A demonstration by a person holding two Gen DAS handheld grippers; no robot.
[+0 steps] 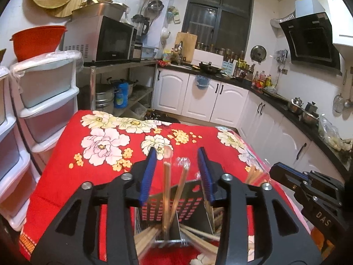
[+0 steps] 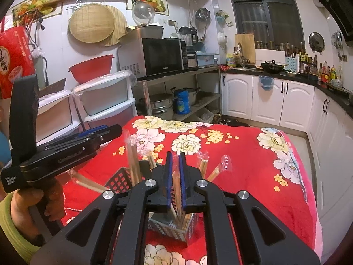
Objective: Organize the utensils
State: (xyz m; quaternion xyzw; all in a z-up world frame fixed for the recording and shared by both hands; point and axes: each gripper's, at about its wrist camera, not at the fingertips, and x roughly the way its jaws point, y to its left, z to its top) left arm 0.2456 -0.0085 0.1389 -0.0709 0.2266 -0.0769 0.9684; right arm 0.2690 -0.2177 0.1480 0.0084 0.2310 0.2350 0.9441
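My left gripper point(image 1: 176, 152) is open over a perforated metal holder point(image 1: 189, 201) on the red floral cloth point(image 1: 66, 176). Two wrapped chopstick pairs point(image 1: 167, 176) stand blurred between its blue pads, touching neither, their lower ends inside the holder. More chopsticks lean in the holder's compartments. In the right wrist view my right gripper point(image 2: 175, 154) is shut on a wrapped chopstick pair point(image 2: 176, 187) above a perforated holder point(image 2: 169, 227). Other wrapped chopsticks point(image 2: 204, 165) stick up beside it. The left gripper point(image 2: 117, 130) shows there at the left, and the right gripper point(image 1: 275, 170) at the right of the left wrist view.
A hand in a green sleeve point(image 2: 22, 203) holds the left gripper. White plastic drawers point(image 1: 44, 101) stand left of the table, a metal rack with a microwave point(image 1: 110, 39) behind it. White cabinets point(image 1: 198, 97) and a dark counter run along the back and right.
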